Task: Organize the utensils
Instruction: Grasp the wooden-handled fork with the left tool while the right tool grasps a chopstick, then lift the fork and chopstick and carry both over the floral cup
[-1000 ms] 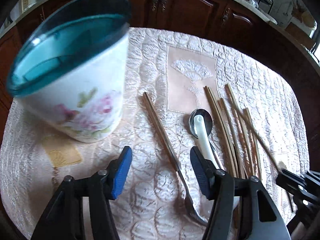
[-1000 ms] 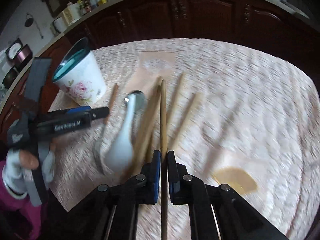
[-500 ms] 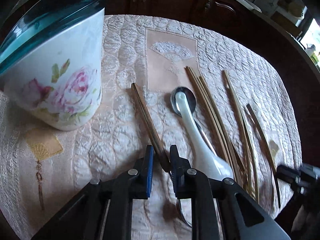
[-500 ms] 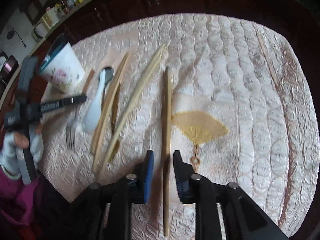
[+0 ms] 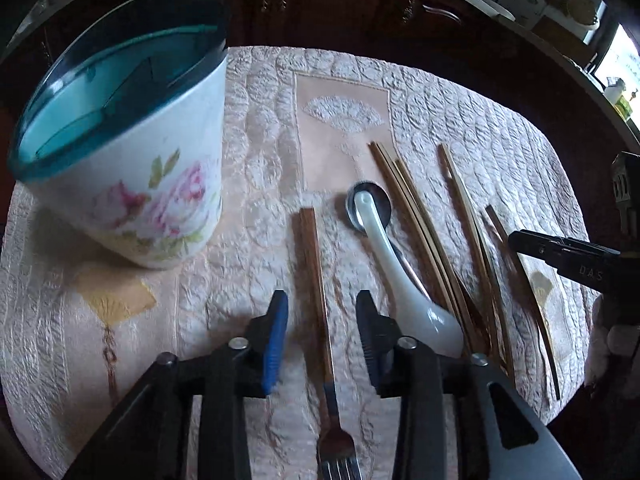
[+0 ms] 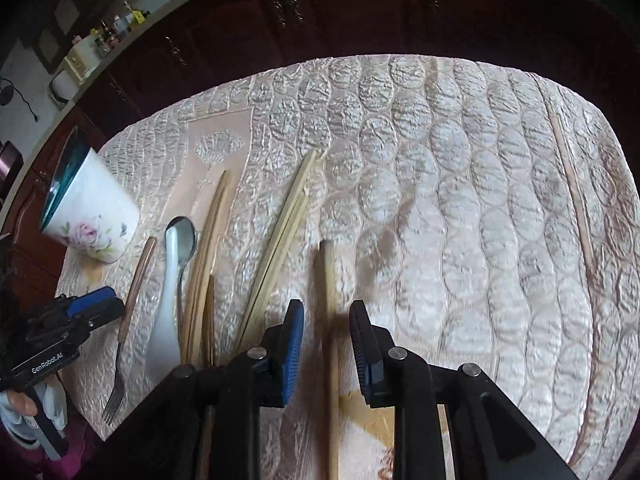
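Note:
A white flowered cup (image 5: 132, 184) with a teal inside stands at the left of the quilted cloth (image 5: 260, 128). A fork (image 5: 320, 312) with a wooden handle lies between the fingers of my left gripper (image 5: 322, 320). Its jaws are opening and the pads stand clear of the handle. Beside it lie a white ceramic spoon (image 5: 400, 276) over a metal spoon (image 5: 378, 200), then several chopsticks (image 5: 424, 232). My right gripper (image 6: 326, 332) is open around a pale chopstick (image 6: 329, 280) that rests on the cloth, a gap on each side.
One chopstick (image 6: 572, 188) lies alone near the cloth's far right edge. Dark wooden cabinets (image 6: 320, 12) run behind the table. The cup (image 6: 94, 216) and left gripper (image 6: 94, 308) show at the left of the right wrist view.
The left gripper shut on the fork's handle, then parted again, leaving the fork on the cloth. The right gripper let go of its chopstick, which now lies flat, and it shifted along the table.

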Action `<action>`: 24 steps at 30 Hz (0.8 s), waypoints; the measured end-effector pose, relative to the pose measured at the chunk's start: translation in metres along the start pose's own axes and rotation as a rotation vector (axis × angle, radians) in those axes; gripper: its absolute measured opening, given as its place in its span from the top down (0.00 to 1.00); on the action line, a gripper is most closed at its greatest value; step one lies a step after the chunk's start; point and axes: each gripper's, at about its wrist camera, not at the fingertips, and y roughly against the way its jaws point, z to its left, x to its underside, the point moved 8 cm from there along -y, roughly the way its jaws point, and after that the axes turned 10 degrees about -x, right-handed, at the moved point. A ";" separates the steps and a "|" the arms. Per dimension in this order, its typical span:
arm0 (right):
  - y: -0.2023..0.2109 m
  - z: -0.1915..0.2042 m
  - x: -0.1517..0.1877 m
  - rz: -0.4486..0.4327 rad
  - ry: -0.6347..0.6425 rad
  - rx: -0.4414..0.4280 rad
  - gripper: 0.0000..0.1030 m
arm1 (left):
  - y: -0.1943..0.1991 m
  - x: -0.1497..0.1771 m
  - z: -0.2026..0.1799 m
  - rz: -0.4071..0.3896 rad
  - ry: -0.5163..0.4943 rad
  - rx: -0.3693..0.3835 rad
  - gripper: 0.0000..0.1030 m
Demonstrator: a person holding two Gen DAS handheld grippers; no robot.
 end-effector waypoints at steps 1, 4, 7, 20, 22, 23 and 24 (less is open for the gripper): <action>-0.002 0.001 -0.003 0.007 0.004 0.000 0.74 | -0.003 -0.004 0.001 -0.001 -0.002 -0.015 0.64; -0.012 0.002 -0.007 0.043 0.021 0.005 0.74 | -0.013 -0.016 -0.001 -0.008 -0.023 -0.072 0.63; -0.024 0.006 -0.011 0.061 0.027 -0.010 0.74 | -0.025 -0.021 0.000 0.013 -0.040 -0.115 0.63; -0.003 0.022 -0.010 0.009 0.081 -0.083 0.90 | -0.001 -0.033 -0.004 -0.017 -0.033 -0.007 0.90; 0.008 0.028 -0.010 -0.011 0.103 -0.084 0.91 | 0.016 -0.031 -0.003 -0.041 -0.032 0.010 0.91; 0.011 0.028 -0.012 -0.010 0.110 -0.075 0.91 | 0.022 -0.030 -0.002 -0.052 -0.032 0.013 0.91; 0.011 0.028 -0.012 -0.009 0.111 -0.060 0.91 | 0.026 -0.030 -0.001 -0.057 -0.035 0.014 0.91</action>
